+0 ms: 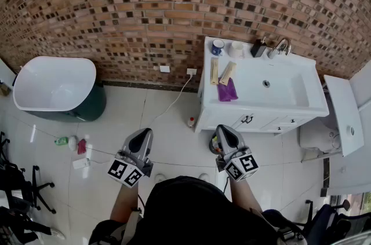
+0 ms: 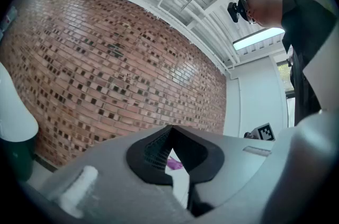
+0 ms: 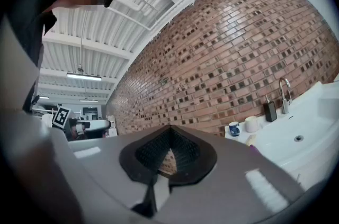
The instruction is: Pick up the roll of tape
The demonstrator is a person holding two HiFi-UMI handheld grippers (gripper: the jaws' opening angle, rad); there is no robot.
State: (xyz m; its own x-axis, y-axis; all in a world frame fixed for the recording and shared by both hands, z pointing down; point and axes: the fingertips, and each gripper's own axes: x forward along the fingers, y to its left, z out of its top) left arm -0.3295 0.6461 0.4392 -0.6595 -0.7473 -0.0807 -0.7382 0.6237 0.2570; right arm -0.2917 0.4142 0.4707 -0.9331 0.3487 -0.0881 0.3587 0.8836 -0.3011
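Observation:
A small white round thing (image 1: 235,49), perhaps the roll of tape, stands at the back of the white sink vanity (image 1: 290,100), beside a blue mug (image 1: 218,47); the right gripper view shows the same white thing (image 3: 251,123) far off. What it is I cannot tell for sure. Both grippers are held level in front of the person, well short of the vanity. My left gripper (image 1: 145,131) (image 2: 170,130) is shut with nothing in it. My right gripper (image 1: 221,128) (image 3: 169,130) is shut and empty too, nearest the vanity's front left corner.
A purple cloth (image 1: 226,90), two tan pieces, a dark dispenser (image 1: 257,48) and a faucet (image 1: 281,46) sit on the vanity. A white bathtub (image 1: 52,84) stands at left by the brick wall. Small bottles lie on the tiled floor (image 1: 61,141). Office chairs (image 1: 17,186) are at bottom left.

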